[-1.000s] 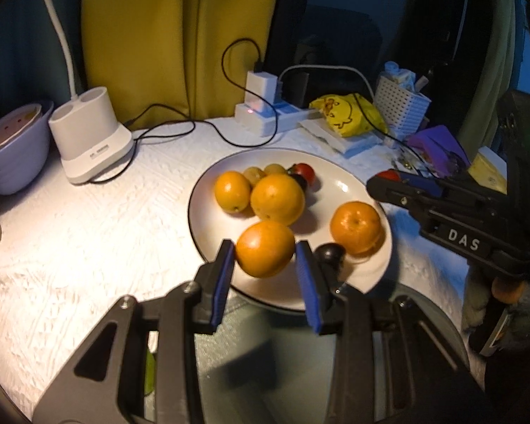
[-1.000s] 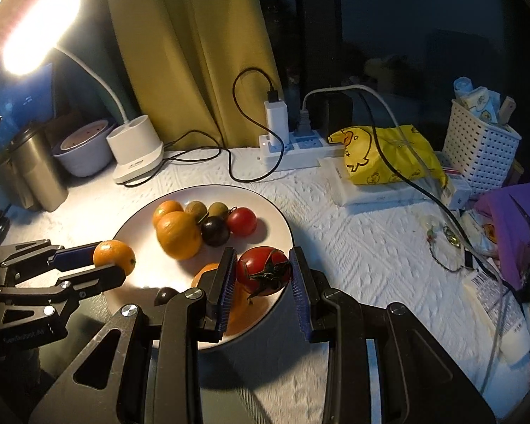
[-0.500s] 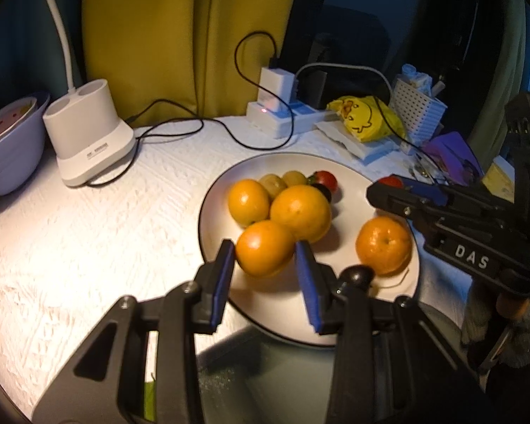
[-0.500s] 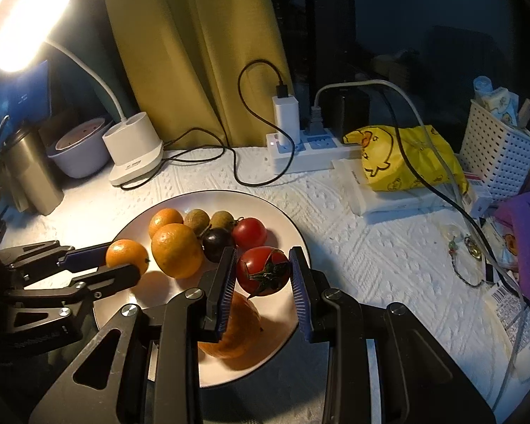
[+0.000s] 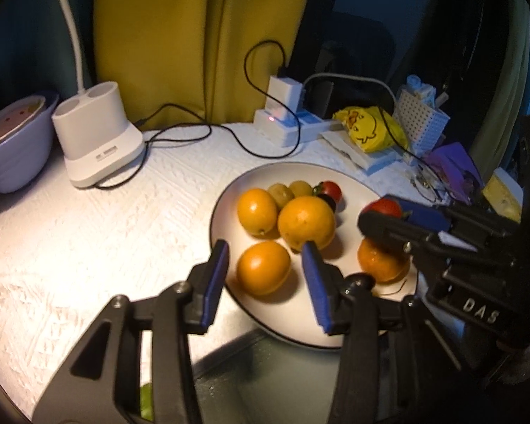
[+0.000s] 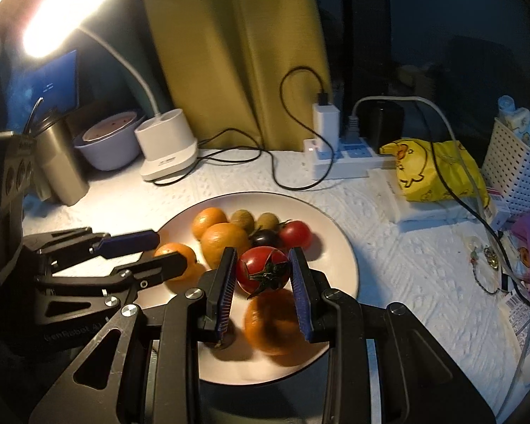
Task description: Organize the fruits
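Observation:
A white plate point(image 5: 353, 180) point(image 6: 339, 247) holds several oranges, two small green fruits, a dark grape and a cherry tomato. My left gripper point(image 5: 265, 275) is open around an orange point(image 5: 263, 268) that lies on the plate's near left part, with gaps on both sides. It also shows in the right wrist view point(image 6: 159, 252). My right gripper point(image 6: 263, 282) is shut on a red tomato point(image 6: 261, 272) and holds it above the plate, over another orange point(image 6: 270, 321). It also shows in the left wrist view point(image 5: 381, 212).
A white lamp base point(image 5: 99, 134) and a lilac bowl point(image 5: 10, 148) stand at the back left. A power strip with chargers point(image 6: 335, 162), a yellow duck bag point(image 6: 431, 169), a white basket point(image 6: 516, 173) and a steel cup point(image 6: 58, 162) ring the plate.
My left gripper has opened and let its orange down onto the plate. My right gripper has carried the tomato further in over the plate.

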### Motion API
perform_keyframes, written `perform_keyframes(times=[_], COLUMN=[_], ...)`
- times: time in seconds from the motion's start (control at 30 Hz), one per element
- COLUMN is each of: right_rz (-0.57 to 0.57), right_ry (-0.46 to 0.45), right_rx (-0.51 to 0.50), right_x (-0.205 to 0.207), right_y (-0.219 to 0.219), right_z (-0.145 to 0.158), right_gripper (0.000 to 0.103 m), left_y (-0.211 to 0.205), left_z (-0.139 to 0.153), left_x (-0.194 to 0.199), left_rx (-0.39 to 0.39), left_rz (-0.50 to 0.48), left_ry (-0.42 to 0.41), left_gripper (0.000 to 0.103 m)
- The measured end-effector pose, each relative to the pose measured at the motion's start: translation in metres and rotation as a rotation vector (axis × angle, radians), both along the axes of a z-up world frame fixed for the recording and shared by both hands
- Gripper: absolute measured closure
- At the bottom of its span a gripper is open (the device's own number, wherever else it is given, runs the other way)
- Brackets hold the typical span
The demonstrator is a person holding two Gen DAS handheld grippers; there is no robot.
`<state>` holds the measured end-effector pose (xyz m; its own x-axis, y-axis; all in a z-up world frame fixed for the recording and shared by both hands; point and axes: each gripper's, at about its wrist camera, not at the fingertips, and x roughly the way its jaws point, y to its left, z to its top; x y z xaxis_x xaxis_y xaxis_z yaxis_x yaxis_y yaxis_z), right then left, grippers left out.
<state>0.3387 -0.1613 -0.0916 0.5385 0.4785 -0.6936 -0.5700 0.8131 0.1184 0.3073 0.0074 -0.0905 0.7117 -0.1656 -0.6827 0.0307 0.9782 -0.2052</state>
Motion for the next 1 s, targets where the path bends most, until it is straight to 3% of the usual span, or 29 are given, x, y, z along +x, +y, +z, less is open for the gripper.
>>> perform_keyframes(times=[0.5,1.0], right_rz=[0.126,0.105], right_ry=[0.064,0.061], right_rx=[-0.053,-0.07], right_x=[-0.025,-0.03], right_y=[0.048,0.057], right_z=[-0.012,-0.011], right_gripper=[0.071,0.07], left_y=[0.037,0.036], left_z=[0.005,0.009], left_x=[-0.028,-0.044], left_rx=[-0.023,-0.026], left_rz=[0.073,0.067], left_ry=[-0.007,-0.017], left_gripper=[0.059,0.059])
